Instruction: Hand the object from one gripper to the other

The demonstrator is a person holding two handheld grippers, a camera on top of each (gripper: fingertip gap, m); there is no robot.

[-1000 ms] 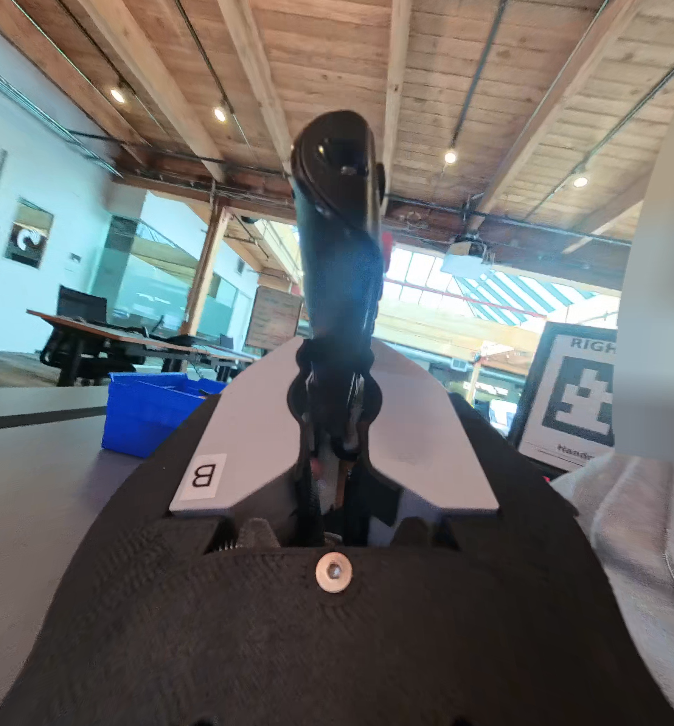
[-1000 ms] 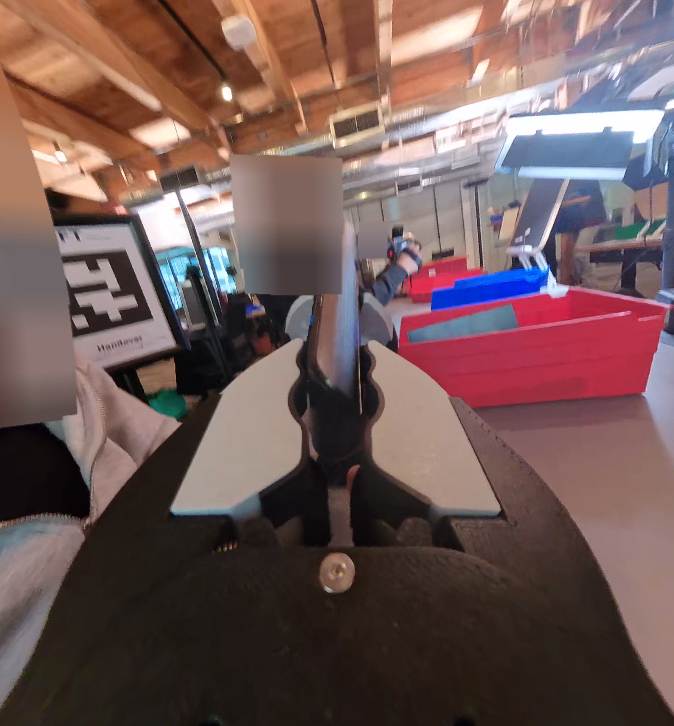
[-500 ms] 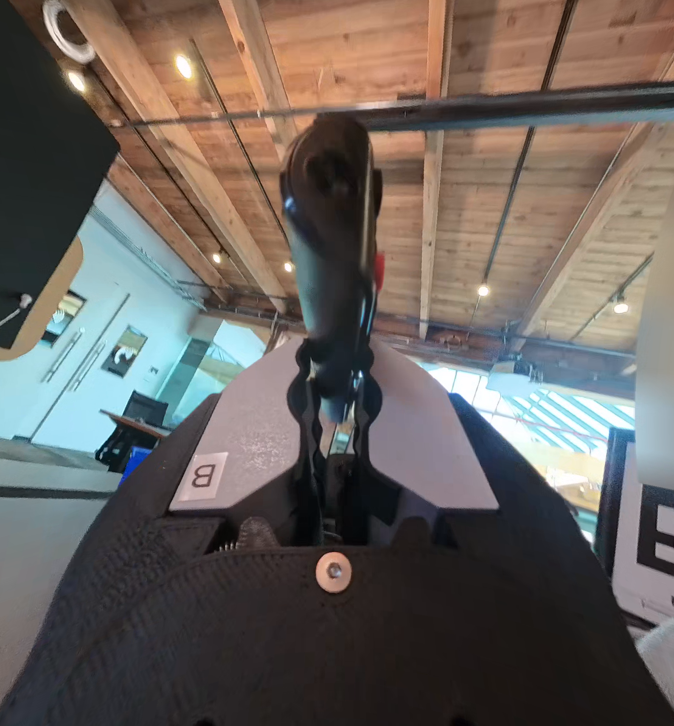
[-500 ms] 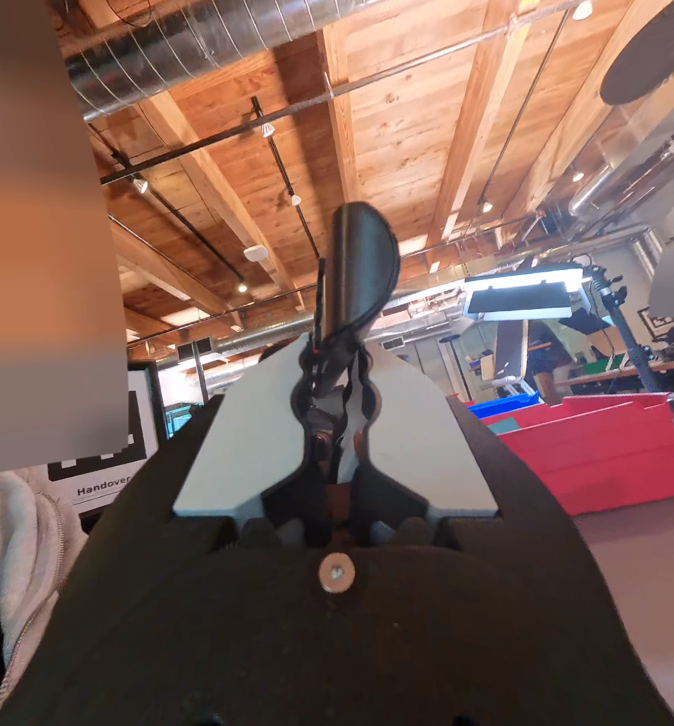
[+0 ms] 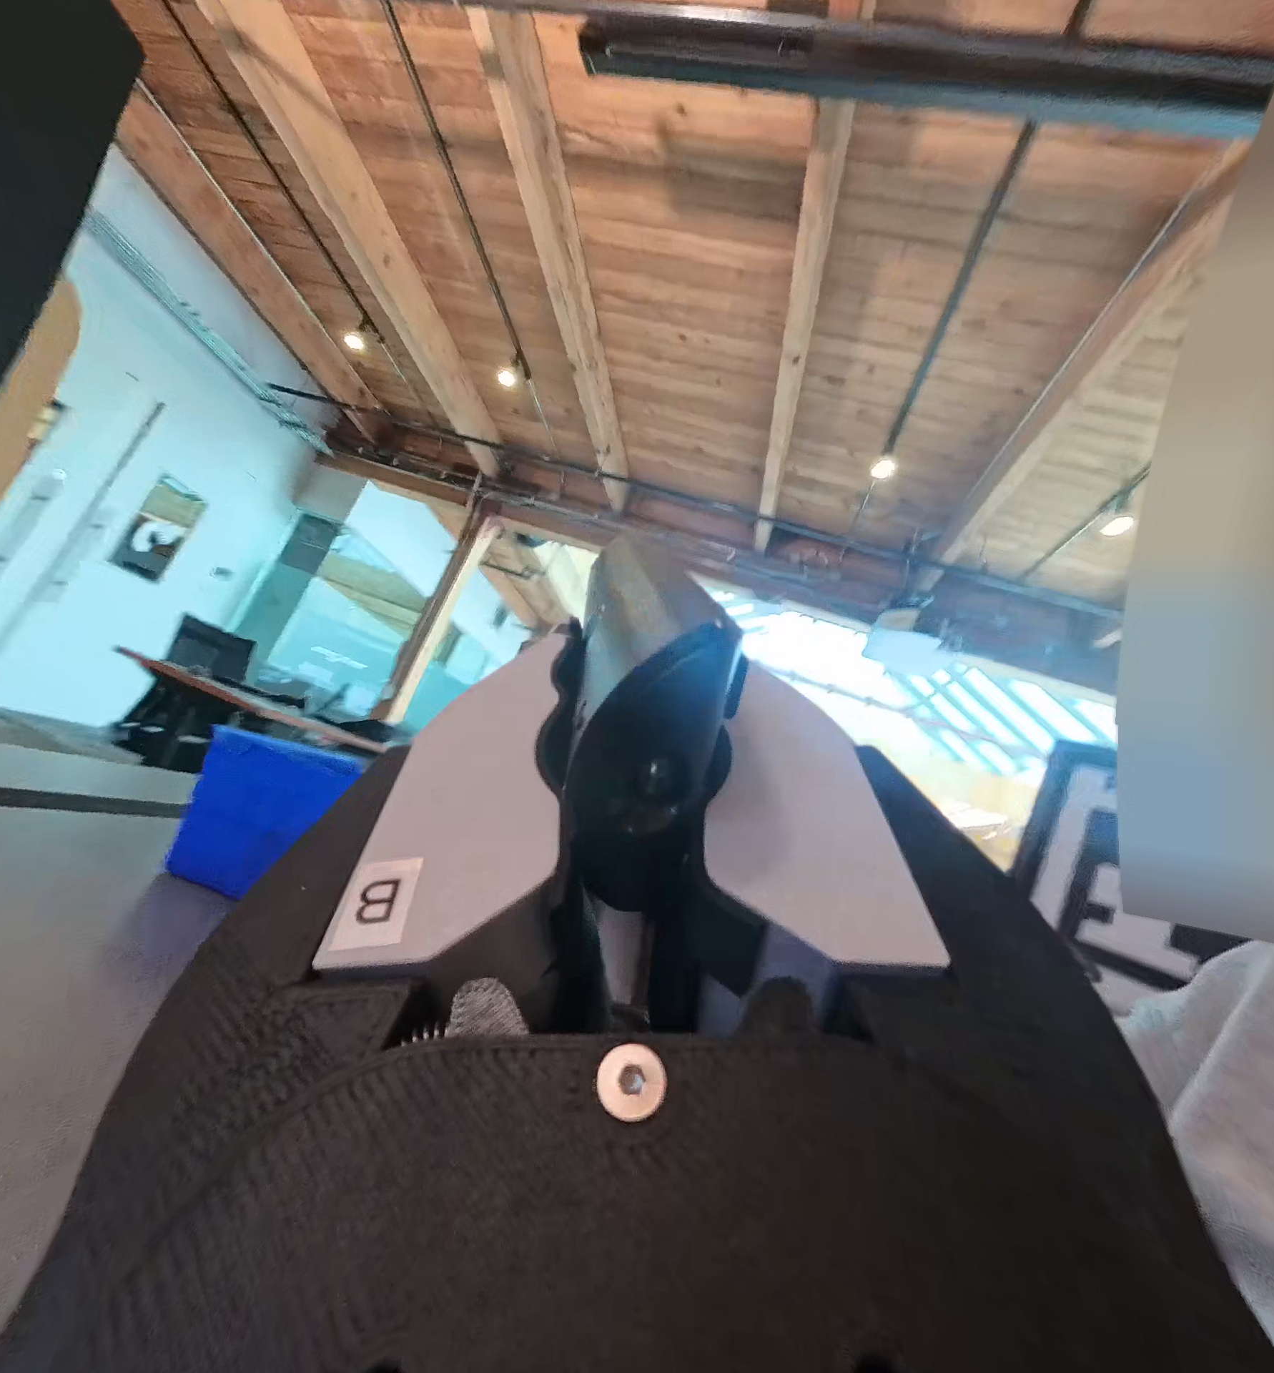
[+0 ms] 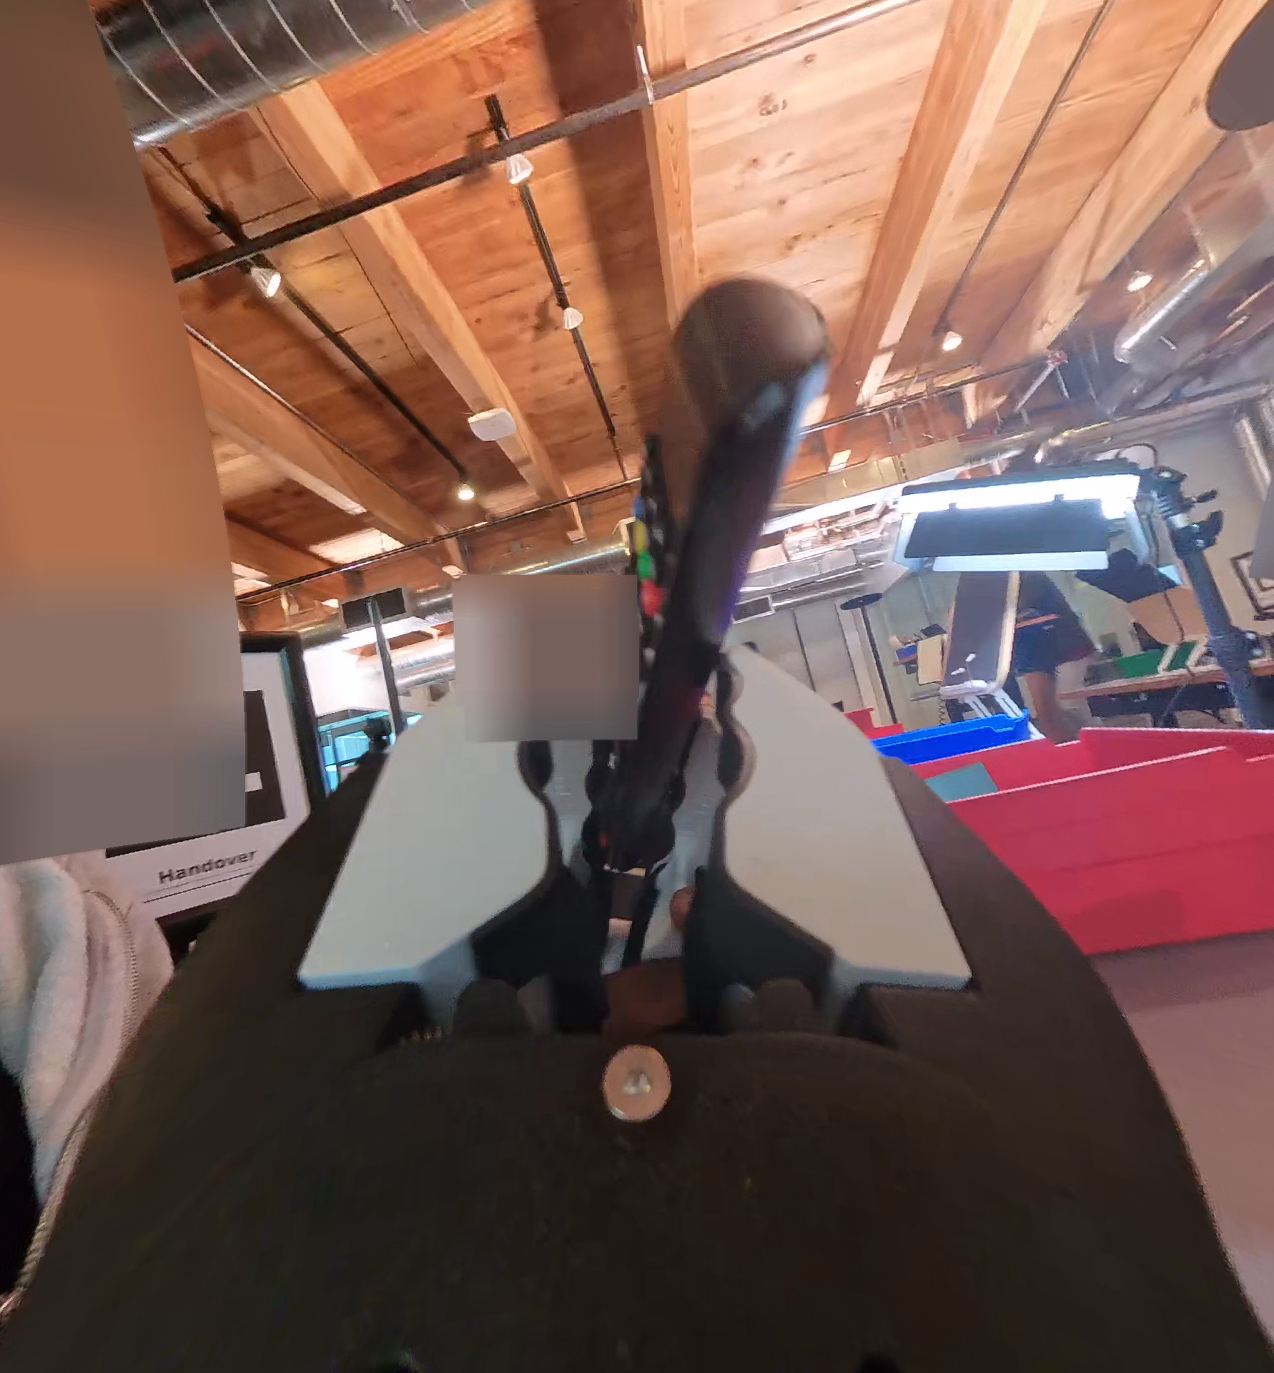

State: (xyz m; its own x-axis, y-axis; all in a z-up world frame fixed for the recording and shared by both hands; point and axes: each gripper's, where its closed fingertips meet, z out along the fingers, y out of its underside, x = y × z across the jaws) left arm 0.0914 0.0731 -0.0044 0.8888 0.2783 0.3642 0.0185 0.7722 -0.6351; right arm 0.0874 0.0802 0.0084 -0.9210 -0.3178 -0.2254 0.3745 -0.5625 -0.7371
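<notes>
Remote control point(image 6: 716, 520): black, slim, with a row of coloured buttons along one edge, is being shown in the right wrist view. It is being carried with its lower end down between the fingers of the right gripper point(image 6: 638, 669) and its rounded top is being tilted up and to the right against the wooden ceiling point(image 6: 805, 186). Its outline is being blurred. The right gripper's jaws are being kept a little apart, with pale gaps showing on both sides of the remote's base; whether it is being pinched or only propped cannot be told.

Black-and-grey object point(image 5: 649, 743): it is being clamped in the left gripper point(image 5: 649, 669), whose jaws are being pressed against both its sides. A grey flat face is being turned upward and a black rounded part with small screws is being turned toward the camera. Its kind cannot be told.

Surroundings: a blue bin point(image 5: 263, 802) is being carried by the grey desk point(image 5: 40, 929) in the left view. A red bin point(image 6: 1139, 832) is being carried by the desk in the right view, and a framed marker sign point(image 6: 203, 869) is being shown beside a person's grey sleeve point(image 6: 47, 1003).
</notes>
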